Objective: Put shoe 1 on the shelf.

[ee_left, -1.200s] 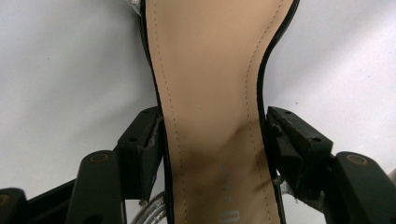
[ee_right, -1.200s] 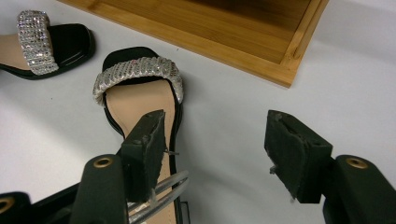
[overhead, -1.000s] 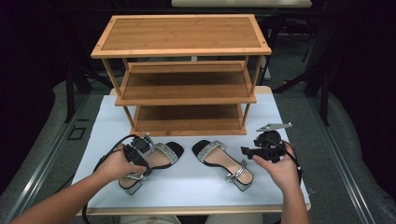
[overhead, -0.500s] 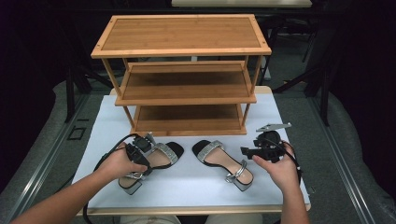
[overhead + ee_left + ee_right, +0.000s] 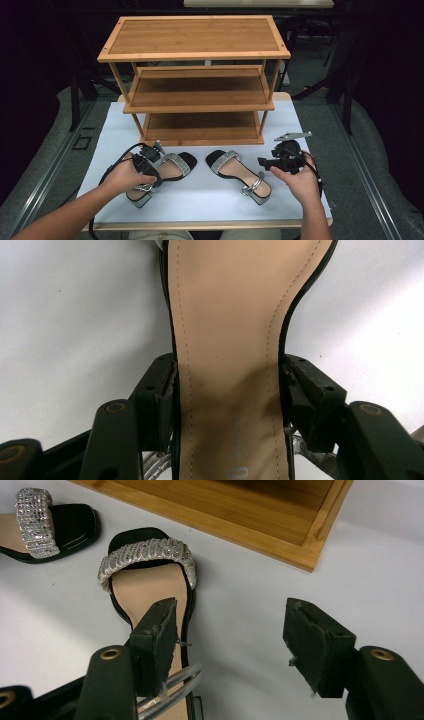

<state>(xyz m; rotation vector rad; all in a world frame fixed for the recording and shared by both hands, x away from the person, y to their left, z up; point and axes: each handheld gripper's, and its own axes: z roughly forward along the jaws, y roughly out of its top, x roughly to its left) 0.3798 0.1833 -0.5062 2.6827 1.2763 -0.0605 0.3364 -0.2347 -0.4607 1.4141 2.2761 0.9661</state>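
From the high view, a pair of sandals lies on the white table (image 5: 310, 150) in front of a three-tier wooden shoe rack (image 5: 195, 80), toes pointing toward it; the arrangement suggests, as far as I can judge, that the shoes are meant for a shelf. The left gripper (image 5: 148, 170) sits down over the left sandal (image 5: 165, 172), with the person's hand behind it; the right gripper (image 5: 272, 161) hangs just beside the right sandal (image 5: 240, 172), apart from it, jaws pointing toward its heel end.

In the left gripper view, the sandal's tan insole (image 5: 230, 340) runs straight up between the two jaws; each pad stands against a black edge of the sole at its narrow waist (a sensible place to pinch, being the slimmest part); so the jaws are closed in on the shoe, holding it across its width.

In the right gripper view, the jaws stand wide with bare table between them; the right sandal (image 5: 150, 575) lies ahead and off to the left jaw's side, its glittery strap (image 5: 147, 555) beyond that jaw's tip and its ankle buckle beneath that jaw; the other sandal's toe (image 5: 50, 525) shows farther left, the rack's bottom shelf (image 5: 240, 510) ahead.
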